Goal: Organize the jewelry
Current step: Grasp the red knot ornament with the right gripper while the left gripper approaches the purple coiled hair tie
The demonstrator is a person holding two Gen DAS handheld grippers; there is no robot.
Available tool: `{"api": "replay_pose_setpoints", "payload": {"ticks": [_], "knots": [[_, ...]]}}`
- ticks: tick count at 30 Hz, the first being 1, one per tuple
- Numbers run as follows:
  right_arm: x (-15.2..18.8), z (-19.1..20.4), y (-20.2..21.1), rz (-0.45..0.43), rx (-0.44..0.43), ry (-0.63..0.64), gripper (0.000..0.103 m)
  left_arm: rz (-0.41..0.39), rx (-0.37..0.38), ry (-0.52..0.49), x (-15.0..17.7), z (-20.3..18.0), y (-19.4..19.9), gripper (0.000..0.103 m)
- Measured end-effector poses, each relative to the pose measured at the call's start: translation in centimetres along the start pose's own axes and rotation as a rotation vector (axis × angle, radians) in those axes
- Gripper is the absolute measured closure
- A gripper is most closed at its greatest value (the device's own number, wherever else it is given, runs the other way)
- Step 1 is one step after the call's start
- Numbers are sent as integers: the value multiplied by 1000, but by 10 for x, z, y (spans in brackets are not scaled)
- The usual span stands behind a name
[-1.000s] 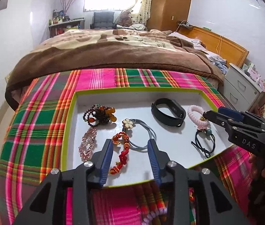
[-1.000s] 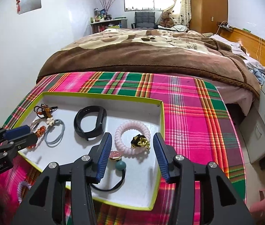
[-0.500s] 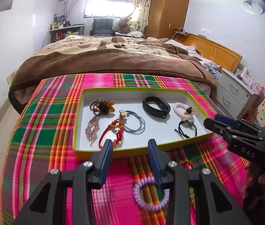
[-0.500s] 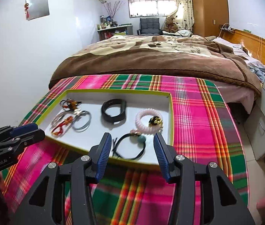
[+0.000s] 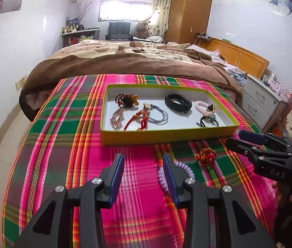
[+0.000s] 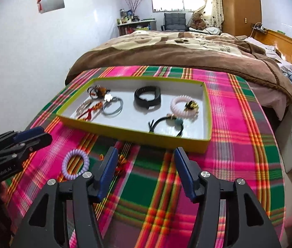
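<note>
- We hold our left gripper (image 5: 143,172) above the plaid cloth (image 5: 63,144), its blue-padded jaws apart with nothing between them
- Our right gripper (image 6: 146,170) hangs over the same cloth just short of the tray's near wall, jaws spread wide and empty
- The yellow-rimmed tray (image 5: 166,134) sits on the cloth ahead of both grippers, its white floor carrying the sorted pieces
- Inside it we see a black band (image 6: 147,97) near the middle, a pink coil tie (image 6: 184,105) with a gold charm to its right, and a black cord with a teal bead (image 6: 166,124) nearest the front wall
- On the tray's left lie a grey elastic loop (image 5: 158,115), a red knotted cord (image 5: 139,118) and a dark beaded cluster (image 5: 126,99)
- Outside the tray, a lilac coil tie (image 6: 75,164) rests on the cloth, just beside our left gripper's right finger
- A red-and-gold knot (image 5: 205,156) lies on the cloth near it, between the lilac tie and the tray
</note>
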State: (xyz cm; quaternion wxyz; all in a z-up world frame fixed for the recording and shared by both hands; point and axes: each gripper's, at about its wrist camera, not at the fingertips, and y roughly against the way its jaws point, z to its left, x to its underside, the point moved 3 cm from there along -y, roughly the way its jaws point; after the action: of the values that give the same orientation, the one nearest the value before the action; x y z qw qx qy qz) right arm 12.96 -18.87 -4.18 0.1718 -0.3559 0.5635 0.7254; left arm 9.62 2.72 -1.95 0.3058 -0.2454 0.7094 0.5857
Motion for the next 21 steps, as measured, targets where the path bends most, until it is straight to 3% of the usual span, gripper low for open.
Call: {"api": "replay_pose_setpoints", "payload": {"ticks": [10, 21], "knots": [[7, 32, -21, 73, -45, 40, 46, 31, 22, 39, 13, 9, -2, 64], [10, 33, -44, 131, -4, 30, 46, 50, 26, 38, 16, 10, -7, 64]]}}
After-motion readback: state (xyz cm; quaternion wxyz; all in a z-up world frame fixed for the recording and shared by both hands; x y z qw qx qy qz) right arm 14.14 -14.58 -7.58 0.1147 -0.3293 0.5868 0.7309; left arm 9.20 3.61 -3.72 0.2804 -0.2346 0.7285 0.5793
